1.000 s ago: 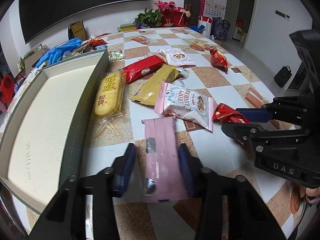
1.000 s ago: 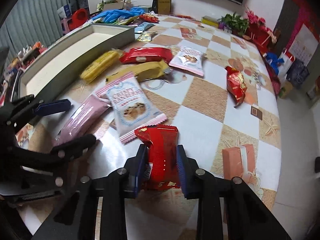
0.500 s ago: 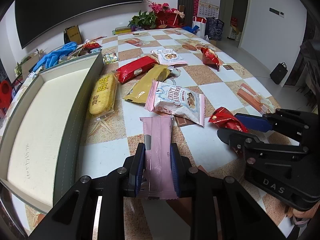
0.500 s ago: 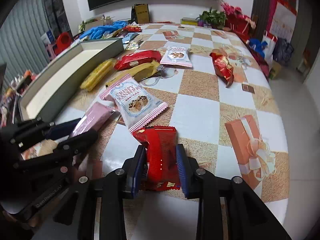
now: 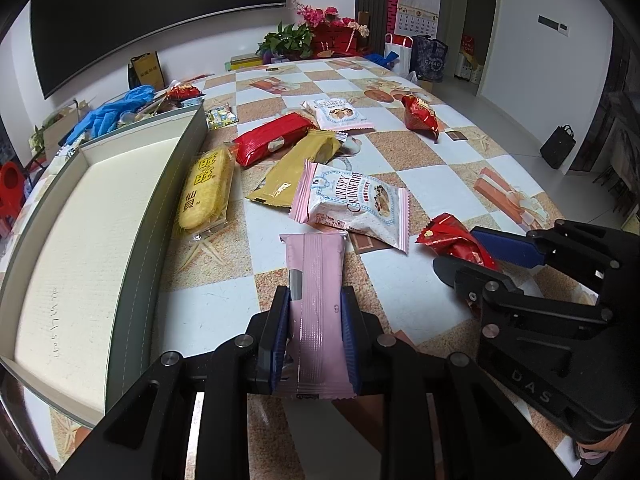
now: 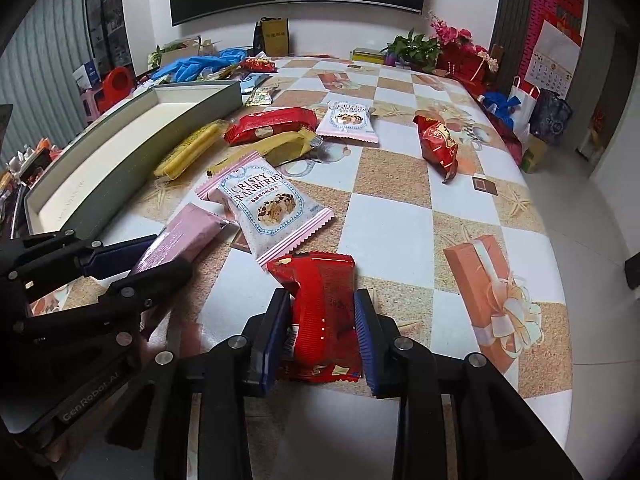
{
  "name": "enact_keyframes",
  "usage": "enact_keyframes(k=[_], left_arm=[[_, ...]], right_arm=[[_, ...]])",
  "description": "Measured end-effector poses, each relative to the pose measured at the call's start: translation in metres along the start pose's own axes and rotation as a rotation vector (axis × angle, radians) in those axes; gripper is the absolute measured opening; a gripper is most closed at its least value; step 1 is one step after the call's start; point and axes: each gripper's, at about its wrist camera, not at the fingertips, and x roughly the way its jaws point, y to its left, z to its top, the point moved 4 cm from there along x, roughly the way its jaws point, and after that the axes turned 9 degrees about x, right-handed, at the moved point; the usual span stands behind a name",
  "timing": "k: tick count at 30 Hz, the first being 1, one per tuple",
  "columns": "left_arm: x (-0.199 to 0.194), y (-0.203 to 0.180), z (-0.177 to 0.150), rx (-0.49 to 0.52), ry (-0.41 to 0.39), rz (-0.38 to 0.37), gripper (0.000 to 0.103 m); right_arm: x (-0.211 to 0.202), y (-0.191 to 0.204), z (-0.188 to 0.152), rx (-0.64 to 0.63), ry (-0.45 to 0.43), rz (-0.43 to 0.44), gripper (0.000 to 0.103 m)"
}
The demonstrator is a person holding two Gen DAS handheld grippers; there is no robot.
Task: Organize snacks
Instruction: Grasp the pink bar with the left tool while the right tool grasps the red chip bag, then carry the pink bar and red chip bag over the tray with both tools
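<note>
My left gripper (image 5: 315, 320) is shut on a pink snack bar (image 5: 316, 280) and holds it a little above the table; the bar also shows in the right wrist view (image 6: 180, 236). My right gripper (image 6: 322, 320) is shut on a red snack packet (image 6: 320, 300), which shows at the right of the left wrist view (image 5: 456, 240). An open grey box with a cream lining (image 5: 80, 216) lies at the left. Beside it lie a yellow cracker pack (image 5: 206, 190), a red pack (image 5: 272, 140), a mustard pack (image 5: 296, 164) and a Crispy Cranberry pack (image 5: 356, 204).
A second cranberry pack (image 5: 338, 114) and another red packet (image 5: 420, 112) lie farther back. Blue gloves (image 5: 112, 110), small bags and potted flowers (image 5: 316, 36) crowd the far edge. The table's right edge (image 6: 560, 264) drops to the floor.
My left gripper has closed on the pink bar and lifted it. My right gripper has kept its grip on the red packet and lifted it slightly.
</note>
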Motion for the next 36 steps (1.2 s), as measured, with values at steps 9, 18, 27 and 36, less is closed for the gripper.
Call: enact_keyframes(k=[9,18,27,36], left_arm=[[-0.002,0.001,0.001,0.003,-0.001,0.009,0.027],[-0.006,-0.002,0.002,0.015,0.008,-0.009,0.026],[-0.043,0.010,0.018,-0.012,-0.059,0.000,0.026],[-0.053,0.072,0.015,-0.176,-0.016,0.054,0.026]], right_arm=[[0.001,-0.002,0.001,0.021,0.001,0.019,0.034],[-0.003,-0.012,0.003,0.168,0.074,0.208,0.033],[-0.019,0.000,0.006,0.261,0.070,0.333,0.033],[-0.042,0.039,0.036,0.185,0.034,0.372,0.033]])
